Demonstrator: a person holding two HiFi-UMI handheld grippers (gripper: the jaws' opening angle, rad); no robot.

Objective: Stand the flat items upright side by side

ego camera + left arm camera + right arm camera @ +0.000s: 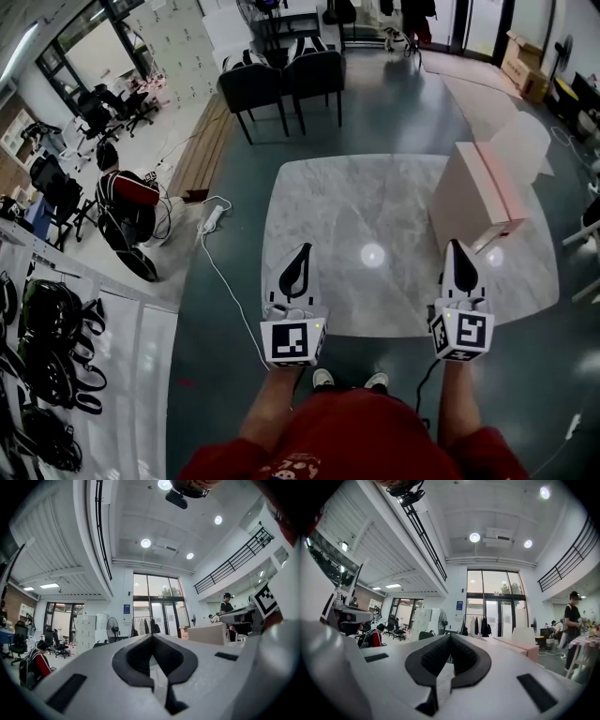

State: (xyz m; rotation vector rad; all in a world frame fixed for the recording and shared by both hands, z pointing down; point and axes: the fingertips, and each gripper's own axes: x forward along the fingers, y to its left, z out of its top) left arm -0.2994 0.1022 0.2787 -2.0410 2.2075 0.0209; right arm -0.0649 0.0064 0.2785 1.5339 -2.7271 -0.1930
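My left gripper [302, 250] and right gripper [457, 246] hover side by side over the near edge of a pale marble table [375, 187], both pointing away from me. In the left gripper view the left gripper [152, 637] has its tips together with nothing between them. The right gripper [450, 637] in its own view is also shut and empty. A pinkish open cardboard box [478, 192] stands on the table's right side, just beyond the right gripper. No flat items show on the table top.
Two dark chairs [281, 84] stand at the table's far side. A white power strip with its cable [212, 219] lies on the floor to the left, near bags [127, 202]. A rack of dark gear [47, 375] fills the near left.
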